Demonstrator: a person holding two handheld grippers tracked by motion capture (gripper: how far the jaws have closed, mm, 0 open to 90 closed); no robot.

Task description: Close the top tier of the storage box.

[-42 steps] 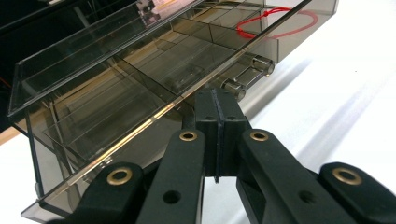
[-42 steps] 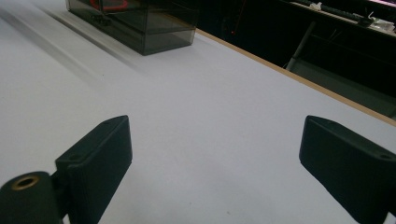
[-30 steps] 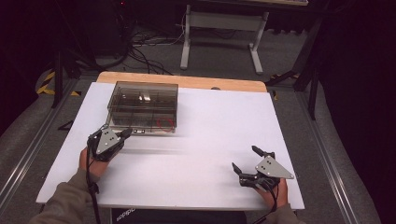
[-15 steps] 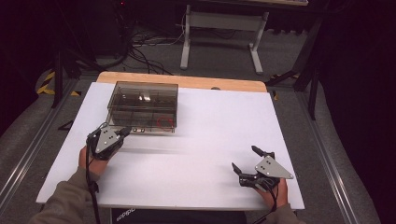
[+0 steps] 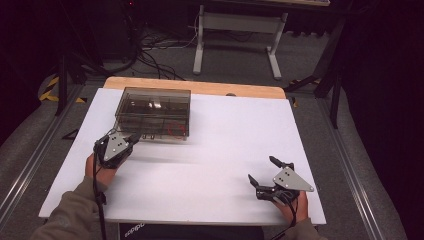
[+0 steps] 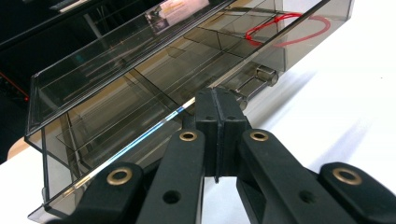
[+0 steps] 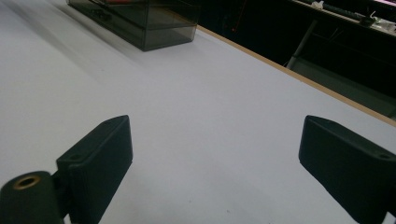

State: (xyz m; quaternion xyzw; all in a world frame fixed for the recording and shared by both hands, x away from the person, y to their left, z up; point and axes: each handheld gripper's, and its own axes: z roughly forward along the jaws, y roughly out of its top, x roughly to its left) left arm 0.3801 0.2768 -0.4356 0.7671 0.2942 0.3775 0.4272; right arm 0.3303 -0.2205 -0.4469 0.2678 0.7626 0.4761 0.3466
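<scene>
At the left of the high view, the left gripper has its jaws pressed together with nothing between them, its tip at the front edge of the smoky transparent plastic compartment box, which sits upper left on the white bench. A red loop lies in the box's front right compartment. At lower right, the right gripper rests on the bench, well apart from the box, jaws wide apart and empty.

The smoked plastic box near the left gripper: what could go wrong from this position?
1. The left gripper is shut, its tips at the front edge of the smoked plastic box. A push may slide the light box across the smooth white table.
2. The right gripper stands open, far from the box, so nothing steadies it.
3. The red loop inside could shift if the box jerks.
</scene>
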